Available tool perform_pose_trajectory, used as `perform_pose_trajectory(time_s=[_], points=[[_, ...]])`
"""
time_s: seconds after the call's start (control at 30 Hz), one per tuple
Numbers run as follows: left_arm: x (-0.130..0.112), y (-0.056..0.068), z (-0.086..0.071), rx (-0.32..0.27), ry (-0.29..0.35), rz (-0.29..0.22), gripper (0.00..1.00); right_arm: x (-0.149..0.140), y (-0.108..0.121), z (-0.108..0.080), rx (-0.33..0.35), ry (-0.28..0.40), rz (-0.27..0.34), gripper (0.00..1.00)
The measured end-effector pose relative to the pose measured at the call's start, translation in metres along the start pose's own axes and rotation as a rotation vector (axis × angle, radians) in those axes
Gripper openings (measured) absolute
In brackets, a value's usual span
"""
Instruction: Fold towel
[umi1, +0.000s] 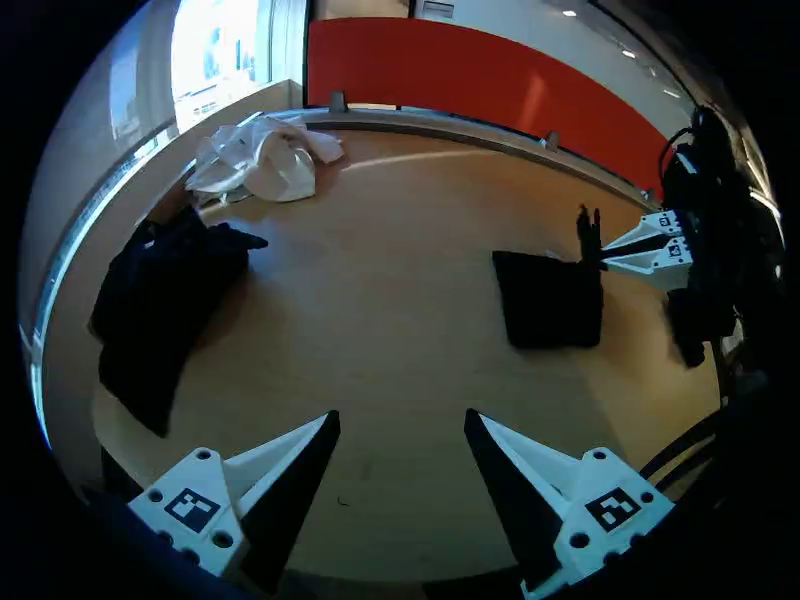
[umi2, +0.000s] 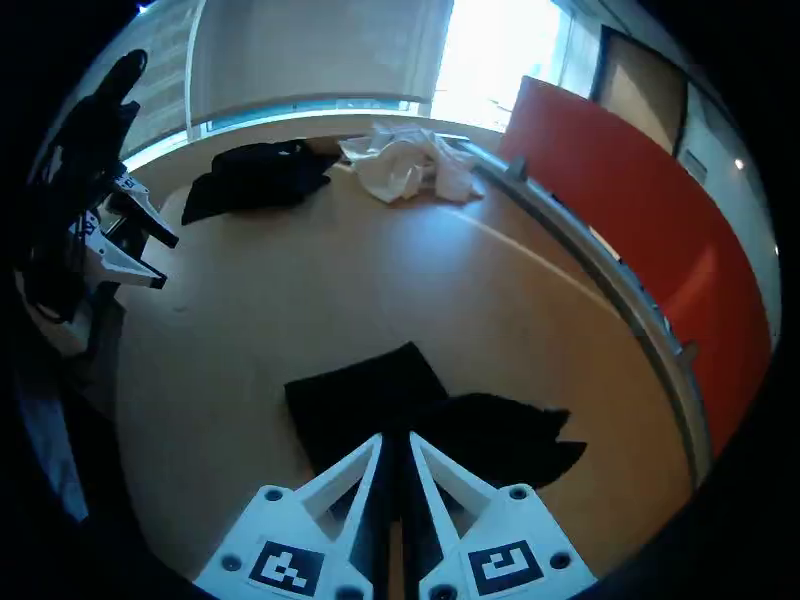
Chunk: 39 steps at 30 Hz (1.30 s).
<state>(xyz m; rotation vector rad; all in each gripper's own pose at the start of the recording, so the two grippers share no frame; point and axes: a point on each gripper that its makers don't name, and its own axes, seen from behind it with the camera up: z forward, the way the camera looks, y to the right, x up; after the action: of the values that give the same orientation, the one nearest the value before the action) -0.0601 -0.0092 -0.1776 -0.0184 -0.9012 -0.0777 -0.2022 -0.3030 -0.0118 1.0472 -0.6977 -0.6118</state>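
A small black towel (umi1: 548, 300) lies folded into a rectangle on the wooden table (umi1: 400, 250), to the right in the left gripper view. My right gripper (umi1: 600, 250) pinches its far right edge and lifts a corner of it. In the right gripper view the towel (umi2: 370, 400) spreads just ahead of the right gripper (umi2: 396, 440), whose fingers are closed on the dark cloth. My left gripper (umi1: 400, 415) hovers open over bare table, well short of the towel. It also appears at the left (umi2: 145, 258), fingers apart and holding nothing.
A heap of black cloth (umi1: 160, 300) (umi2: 260, 175) and a crumpled white cloth (umi1: 265, 155) (umi2: 405, 165) lie at the window end of the table. A metal rail (umi1: 480, 135) and a red panel (umi1: 480, 80) (umi2: 640, 220) border the far edge.
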Motion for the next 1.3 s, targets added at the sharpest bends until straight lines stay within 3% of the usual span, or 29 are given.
perform_pose_trajectory(time_s=[0.2,0.4,0.57,0.67,0.8,0.9,1.3], points=[[-0.007,-0.016,-0.01,0.031,0.01,-0.035,0.92,0.005,-0.032,0.048,0.086,-0.025,0.024,0.03],[-0.01,-0.022,-0.013,0.035,0.016,-0.062,0.92,-0.007,-0.048,0.069,0.125,-0.072,0.039,0.03],[-0.009,-0.024,-0.014,0.034,0.019,-0.057,0.92,-0.009,-0.051,0.071,0.131,-0.085,0.045,0.06],[-0.009,-0.024,-0.014,0.033,0.019,-0.052,0.92,-0.009,-0.049,0.07,0.126,-0.086,0.053,0.12],[-0.008,-0.026,-0.014,0.033,0.02,-0.053,0.92,-0.009,-0.045,0.068,0.107,-0.082,0.066,0.46],[-0.008,-0.027,-0.013,0.032,0.019,-0.053,0.92,-0.011,-0.043,0.064,0.098,-0.078,0.07,0.59],[-0.007,-0.023,-0.01,0.026,0.019,-0.042,0.92,-0.04,-0.034,0.041,0.051,-0.094,0.119,0.6]])
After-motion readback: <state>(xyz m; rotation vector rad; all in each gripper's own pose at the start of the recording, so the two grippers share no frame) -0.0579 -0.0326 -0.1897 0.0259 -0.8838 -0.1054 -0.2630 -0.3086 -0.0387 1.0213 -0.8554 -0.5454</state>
